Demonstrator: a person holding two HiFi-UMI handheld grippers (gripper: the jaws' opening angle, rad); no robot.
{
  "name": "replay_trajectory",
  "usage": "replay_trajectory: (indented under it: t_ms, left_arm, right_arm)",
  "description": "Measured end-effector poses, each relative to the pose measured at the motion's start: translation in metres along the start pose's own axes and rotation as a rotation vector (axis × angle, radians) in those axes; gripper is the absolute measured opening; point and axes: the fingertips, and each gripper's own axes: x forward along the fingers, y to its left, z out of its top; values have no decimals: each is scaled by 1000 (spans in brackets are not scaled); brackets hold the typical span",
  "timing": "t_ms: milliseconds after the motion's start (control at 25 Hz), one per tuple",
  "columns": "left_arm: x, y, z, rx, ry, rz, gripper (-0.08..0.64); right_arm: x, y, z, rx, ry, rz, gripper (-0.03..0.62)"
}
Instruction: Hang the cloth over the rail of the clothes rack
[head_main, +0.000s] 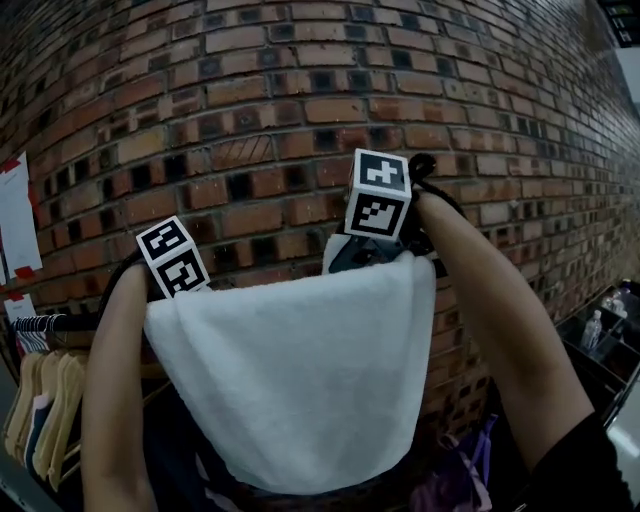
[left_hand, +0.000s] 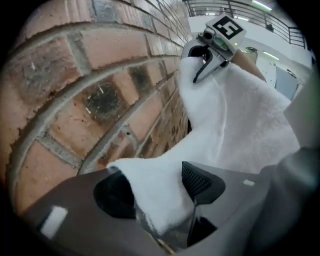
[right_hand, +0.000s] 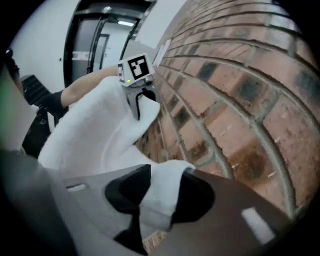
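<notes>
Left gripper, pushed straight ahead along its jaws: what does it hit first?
The white cloth, whose corner lies between the left gripper's jaws; past that, the brick wall, seemingly close, though depth is unclear.

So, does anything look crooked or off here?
Only the cloth: its top edge slants, with the corner at the right tool higher than the corner at the left tool. Nothing looks torn or dropped.
</notes>
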Motion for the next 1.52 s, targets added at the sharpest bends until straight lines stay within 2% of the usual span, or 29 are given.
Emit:
replay_trajectory:
  t_ms: [80, 200, 320, 400, 560, 640, 720, 840, 920, 1000, 1120, 1240, 1360, 1440, 1520]
  left_arm:
    - [-4, 3, 1, 2, -16, 18, 284]
    - [-12, 1, 14, 32, -99, 16, 284]
    - [-30, -1, 38, 50, -265, 11, 284]
    - [-39, 1, 45, 53, -322, 27, 284]
    - [-44, 8, 46, 73, -359, 64, 284]
    - [-50, 14, 46, 63, -391, 90, 284]
    - [-52, 20, 43, 57, -382, 124, 284]
    - [-55, 23, 37, 58, -353, 141, 304]
    - [-66, 28, 37, 66, -403, 157, 305]
    - [-85, 31, 46, 104, -516, 200, 307]
    - [-130, 35, 77, 209, -736, 366, 307]
    - [-191, 27, 104, 289, -984, 572, 305]
    - [-241, -2, 114, 359, -1193, 752, 281]
    - [-277, -27, 123, 392, -1353, 836, 246]
    - [-309, -58, 125, 411, -1520, 893, 194]
  right_arm:
    - [-8, -2, 5, 11, -27, -6, 120]
    - [-19, 0, 17, 22, -95, 0, 120]
    - [-14, -10, 1, -62, 29, -105, 120]
    - [-8, -15, -1, -94, 38, -157, 120]
    - [20, -3, -8, -166, 47, -149, 120]
    - [27, -6, -16, -200, 106, -164, 120]
    - [27, -13, -23, -230, 165, -194, 120]
    - [25, -15, -26, -220, 166, -202, 120]
    - [26, -7, -23, -212, 141, -178, 120]
    - [25, -3, -14, -212, 96, -169, 120]
    - [8, -18, 9, -240, -8, -264, 120]
    - [-28, -41, 47, -278, -180, -483, 118]
    - [-84, -56, 77, -215, -444, -720, 118]
    - [-135, -60, 88, -149, -620, -856, 115]
    - [-179, -47, 98, -142, -770, -948, 93]
